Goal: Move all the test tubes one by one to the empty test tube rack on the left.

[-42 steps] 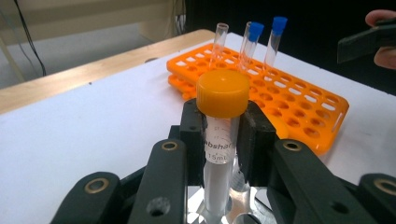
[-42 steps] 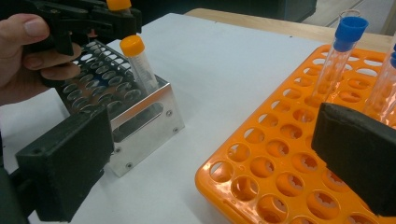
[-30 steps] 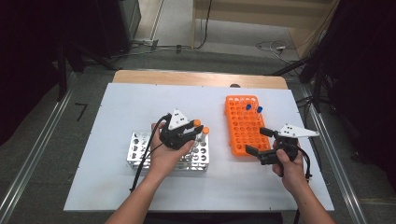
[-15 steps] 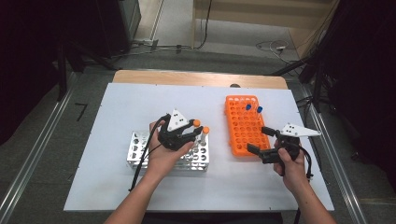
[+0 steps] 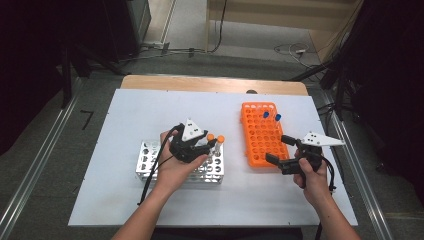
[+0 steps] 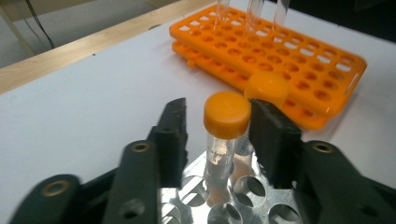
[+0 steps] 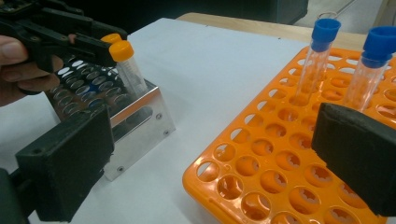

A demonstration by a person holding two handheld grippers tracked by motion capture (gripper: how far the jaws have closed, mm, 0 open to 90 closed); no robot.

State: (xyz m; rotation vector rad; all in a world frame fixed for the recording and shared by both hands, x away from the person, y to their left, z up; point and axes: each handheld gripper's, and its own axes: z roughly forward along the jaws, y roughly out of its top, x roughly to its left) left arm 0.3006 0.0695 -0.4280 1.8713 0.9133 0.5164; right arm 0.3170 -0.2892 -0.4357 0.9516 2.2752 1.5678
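Note:
An orange-capped tube stands upright in the metal rack, next to a second orange-capped tube. My left gripper straddles the first tube's cap. Its jaws have just been opening, and a gap shows beside the cap, so it is open with the tube between the jaws. From above, the left gripper sits over the right end of the metal rack. My right gripper is open wide and empty at the near right corner of the orange rack.
Two blue-capped tubes stand at the far end of the orange rack. The white table has a wooden strip along its far edge. A cable trails from the left gripper.
The left gripper's jaws have parted from the orange-capped tube, which stays in the metal rack. Both hands remain in place.

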